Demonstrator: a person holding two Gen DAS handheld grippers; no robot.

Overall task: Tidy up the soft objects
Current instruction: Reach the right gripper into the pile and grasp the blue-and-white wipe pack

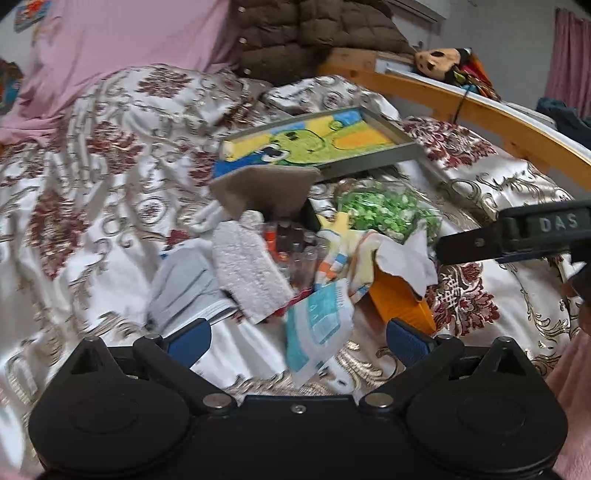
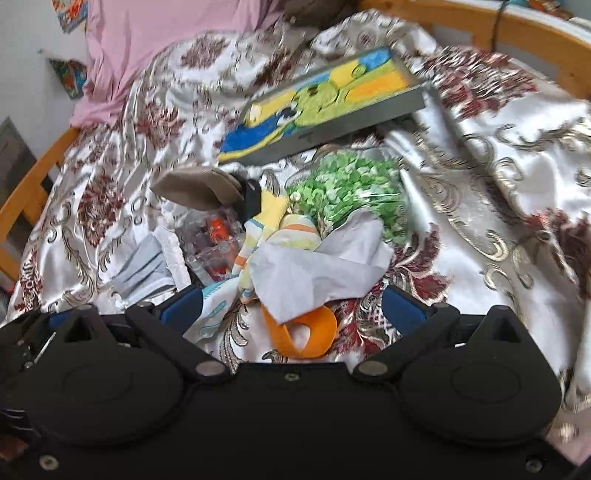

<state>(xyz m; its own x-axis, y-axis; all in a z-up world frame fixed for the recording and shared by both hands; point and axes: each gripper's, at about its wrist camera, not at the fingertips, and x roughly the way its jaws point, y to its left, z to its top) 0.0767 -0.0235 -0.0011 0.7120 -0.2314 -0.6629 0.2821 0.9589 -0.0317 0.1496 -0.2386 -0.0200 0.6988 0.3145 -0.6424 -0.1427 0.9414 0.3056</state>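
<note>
A pile of small things lies on the floral bedspread (image 1: pixel 92 206). In the left wrist view I see a white fuzzy cloth (image 1: pixel 251 269), a grey folded cloth (image 1: pixel 184 288), a brown sock (image 1: pixel 266 188), a striped cloth (image 1: pixel 343 254), a white tissue (image 1: pixel 406 258), an orange band (image 1: pixel 402 299) and a teal packet (image 1: pixel 317 328). My left gripper (image 1: pixel 299 339) is open just short of the pile, over the packet. My right gripper (image 2: pixel 291 306) is open, fingers either side of the tissue (image 2: pixel 314 273) and orange band (image 2: pixel 310 332). The brown sock (image 2: pixel 195 188) lies further back.
A grey tray holding a yellow, green and blue towel (image 1: pixel 317 140) lies behind the pile, with a bag of green pieces (image 1: pixel 384 210) beside it. A pink sheet (image 1: pixel 122 48) and a brown jacket (image 1: pixel 314 33) are at the bedhead. The wooden bed rail (image 1: pixel 480 110) runs along the right.
</note>
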